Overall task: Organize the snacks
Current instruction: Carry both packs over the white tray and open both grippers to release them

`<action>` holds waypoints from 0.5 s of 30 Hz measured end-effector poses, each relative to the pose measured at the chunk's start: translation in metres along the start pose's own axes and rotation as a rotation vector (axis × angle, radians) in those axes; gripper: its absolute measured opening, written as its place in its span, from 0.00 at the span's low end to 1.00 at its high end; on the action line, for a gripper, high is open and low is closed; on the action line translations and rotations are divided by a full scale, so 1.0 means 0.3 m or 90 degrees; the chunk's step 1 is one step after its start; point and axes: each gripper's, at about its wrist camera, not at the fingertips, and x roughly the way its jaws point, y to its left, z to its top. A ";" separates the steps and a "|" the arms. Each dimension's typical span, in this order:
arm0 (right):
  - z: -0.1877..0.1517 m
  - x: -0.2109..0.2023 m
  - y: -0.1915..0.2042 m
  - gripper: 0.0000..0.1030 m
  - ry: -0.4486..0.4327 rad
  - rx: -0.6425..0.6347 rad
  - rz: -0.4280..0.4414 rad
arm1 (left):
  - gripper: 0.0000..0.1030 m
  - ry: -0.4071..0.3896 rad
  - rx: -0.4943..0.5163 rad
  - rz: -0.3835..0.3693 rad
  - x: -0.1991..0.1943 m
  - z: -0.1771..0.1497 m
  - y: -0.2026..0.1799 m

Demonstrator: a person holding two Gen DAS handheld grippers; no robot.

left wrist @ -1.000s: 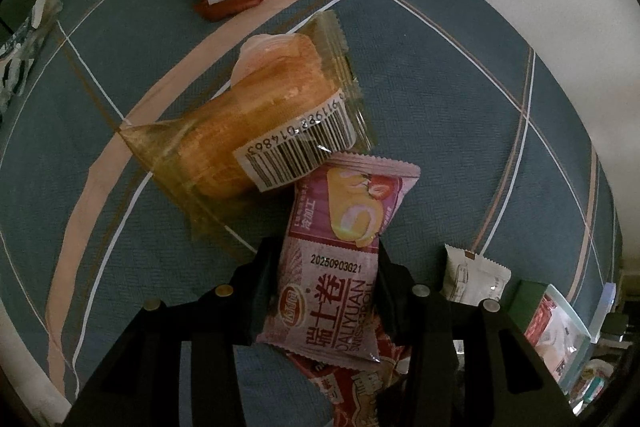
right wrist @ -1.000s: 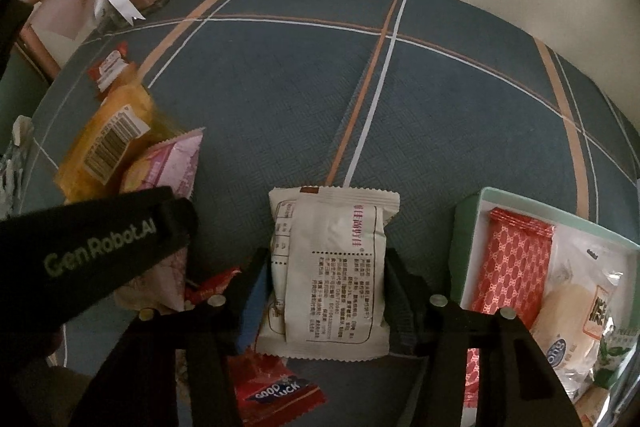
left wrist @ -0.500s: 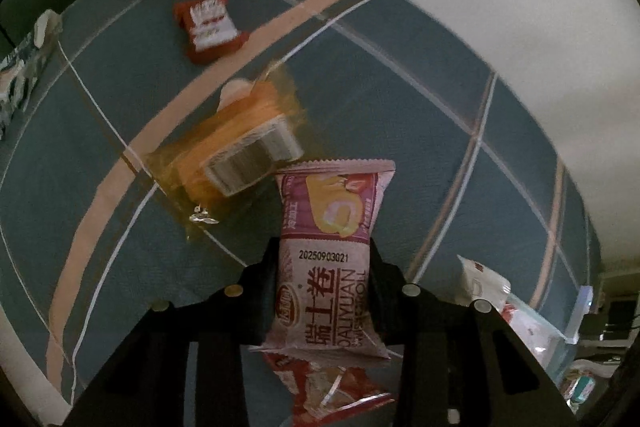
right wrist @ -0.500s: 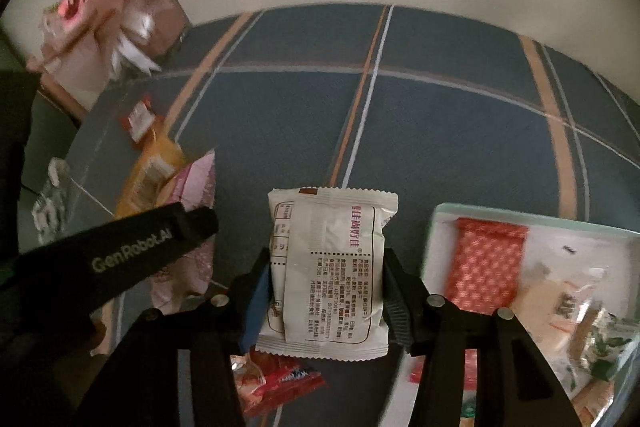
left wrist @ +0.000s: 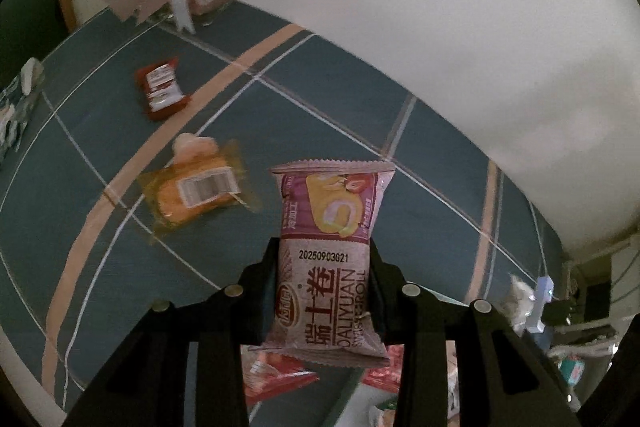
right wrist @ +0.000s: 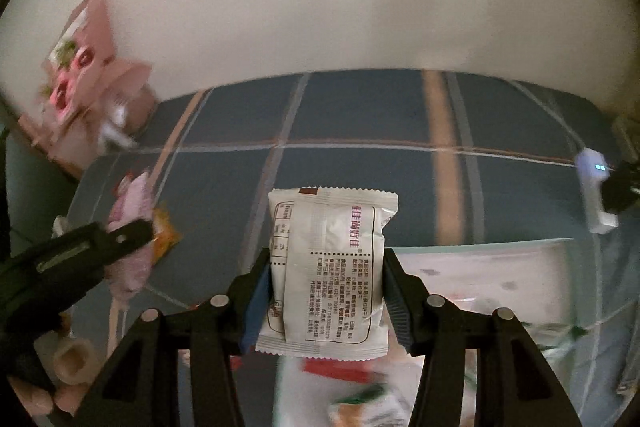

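With each gripper's jaws clamped on a snack, pink roll (left wrist: 332, 259) left and white pack (right wrist: 328, 275) right, both hang clear of the surface (left wrist: 340, 115). This looks like the carry step; next, each must be lowered into the tray (right wrist: 480, 247) at the surface's right edge and let go.

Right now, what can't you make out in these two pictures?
- Left wrist view: the red packets below the pink Swiss-roll wrapper, hidden by it and the left gripper.
- Right wrist view: contents of the pale green tray, blurred, covered by the white snack pouch.

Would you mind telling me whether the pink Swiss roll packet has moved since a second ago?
Yes. The pink Swiss roll packet, clamped in the left gripper, has lifted clear of the orange cake packet it overlapped, which remains on the tablecloth.
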 end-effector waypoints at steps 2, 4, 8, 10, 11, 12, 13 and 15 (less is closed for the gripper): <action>0.007 -0.032 -0.079 0.53 -0.011 0.025 -0.017 | 0.38 0.004 0.016 -0.006 0.005 -0.009 -0.036; 0.012 -0.065 -0.163 0.53 -0.021 0.050 -0.037 | 0.38 0.011 0.031 -0.010 0.000 -0.021 -0.070; 0.002 -0.118 -0.331 0.53 -0.030 0.105 -0.081 | 0.38 0.034 0.068 -0.014 0.029 -0.062 -0.150; -0.008 -0.130 -0.408 0.53 -0.026 0.134 -0.093 | 0.38 0.045 0.086 -0.017 0.049 -0.086 -0.187; -0.014 -0.133 -0.436 0.53 -0.023 0.144 -0.096 | 0.38 0.051 0.099 -0.018 0.060 -0.101 -0.210; -0.020 -0.132 -0.469 0.53 -0.018 0.156 -0.099 | 0.38 0.055 0.109 -0.017 0.070 -0.114 -0.228; -0.029 -0.129 -0.494 0.53 -0.013 0.165 -0.102 | 0.38 0.061 0.120 -0.015 0.082 -0.127 -0.246; -0.044 -0.114 -0.538 0.53 0.002 0.181 -0.109 | 0.38 0.074 0.140 -0.010 0.112 -0.153 -0.277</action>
